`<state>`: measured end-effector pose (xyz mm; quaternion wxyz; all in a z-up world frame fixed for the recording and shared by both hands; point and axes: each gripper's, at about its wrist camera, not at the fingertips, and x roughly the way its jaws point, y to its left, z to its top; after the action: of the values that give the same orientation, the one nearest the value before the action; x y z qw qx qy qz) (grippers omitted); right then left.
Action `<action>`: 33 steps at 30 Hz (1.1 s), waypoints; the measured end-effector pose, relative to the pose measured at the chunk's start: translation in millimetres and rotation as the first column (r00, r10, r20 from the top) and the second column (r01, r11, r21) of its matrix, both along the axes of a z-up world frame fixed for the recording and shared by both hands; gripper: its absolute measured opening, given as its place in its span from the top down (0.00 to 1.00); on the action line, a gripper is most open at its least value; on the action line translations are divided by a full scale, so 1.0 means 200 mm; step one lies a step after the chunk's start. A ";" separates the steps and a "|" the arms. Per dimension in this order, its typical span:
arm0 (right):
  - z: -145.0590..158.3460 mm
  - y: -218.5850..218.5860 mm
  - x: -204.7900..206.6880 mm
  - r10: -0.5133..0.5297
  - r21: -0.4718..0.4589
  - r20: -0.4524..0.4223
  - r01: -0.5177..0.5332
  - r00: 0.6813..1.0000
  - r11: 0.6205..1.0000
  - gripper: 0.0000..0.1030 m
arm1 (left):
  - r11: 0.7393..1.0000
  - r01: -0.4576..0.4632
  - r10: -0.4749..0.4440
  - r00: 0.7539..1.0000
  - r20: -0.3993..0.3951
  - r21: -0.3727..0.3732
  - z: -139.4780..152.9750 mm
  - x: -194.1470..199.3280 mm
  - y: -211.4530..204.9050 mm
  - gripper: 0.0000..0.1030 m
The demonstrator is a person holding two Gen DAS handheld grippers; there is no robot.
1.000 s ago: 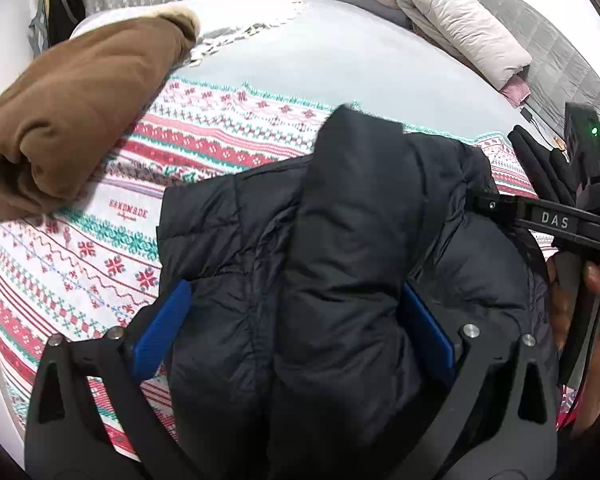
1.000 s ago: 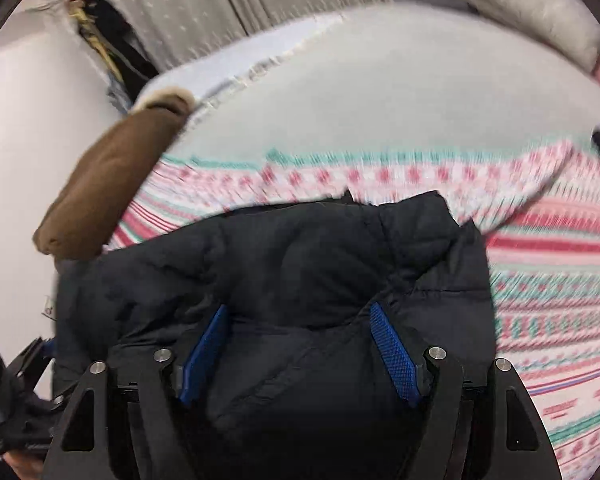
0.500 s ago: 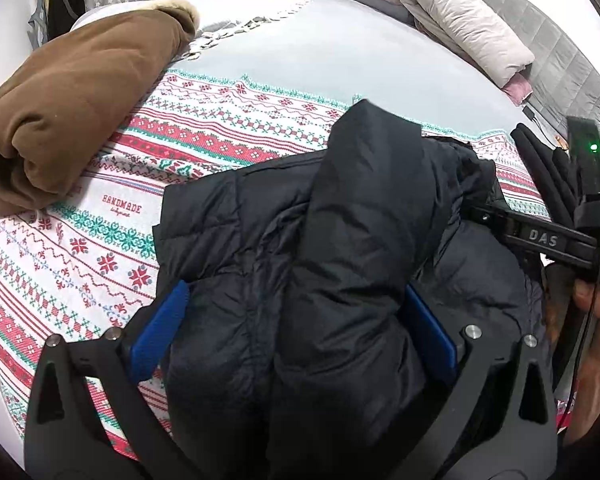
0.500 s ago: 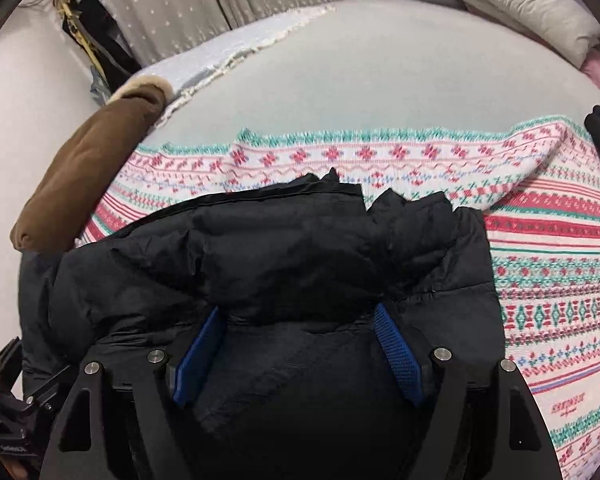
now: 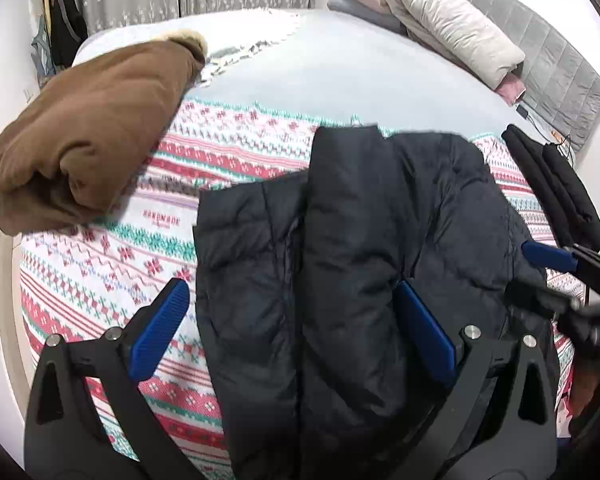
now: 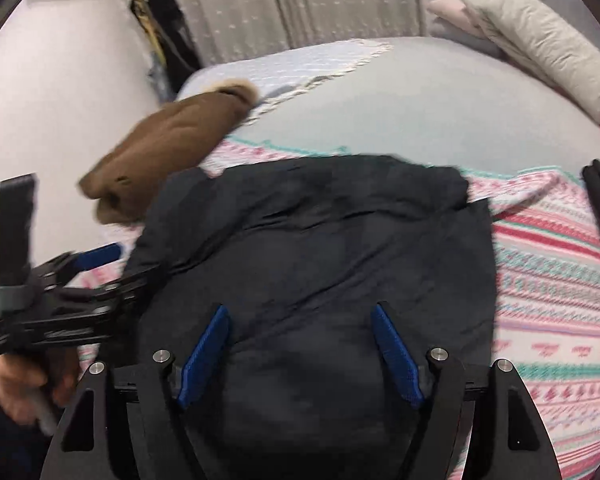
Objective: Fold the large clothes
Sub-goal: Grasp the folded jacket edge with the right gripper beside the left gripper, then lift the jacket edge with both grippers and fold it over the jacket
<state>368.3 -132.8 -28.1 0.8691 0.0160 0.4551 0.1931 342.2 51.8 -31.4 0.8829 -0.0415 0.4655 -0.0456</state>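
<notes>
Bed (image 5: 340,64) with pale grey cover; a patterned red, teal and white blanket (image 5: 100,264) spread across its near part; folded black puffer jacket (image 5: 340,240) on the blanket, centre; folded brown garment (image 5: 84,136) far left; folded black garment (image 5: 556,188) at right edge; pillows (image 5: 448,24) far right.

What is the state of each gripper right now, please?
Left gripper: open, fingers astride one edge of the black jacket, not gripping it.
Right gripper: open, fingers apart over the jacket, apparently not gripping.
</notes>
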 end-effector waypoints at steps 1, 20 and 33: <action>-0.01 0.02 -0.02 0.014 -0.009 -0.005 -0.014 1.000 1.000 0.27 | 1.000 -0.004 0.004 1.000 -0.021 -0.002 -0.02 0.01 0.00 0.00; -0.17 0.19 0.00 0.054 -0.136 -0.008 -0.055 0.998 0.989 0.27 | 1.000 -0.012 0.012 0.999 -0.049 0.002 -0.04 0.00 0.04 0.00; -0.06 0.11 -0.17 0.070 -0.074 -0.009 -0.071 0.997 0.995 0.27 | 0.998 0.049 -0.050 0.998 0.023 0.035 0.03 -0.16 0.05 0.00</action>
<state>334.3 -111.0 -39.3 0.8604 -0.0318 0.4649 0.2065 309.5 61.6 -26.3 0.8876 -0.0143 0.4565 -0.0600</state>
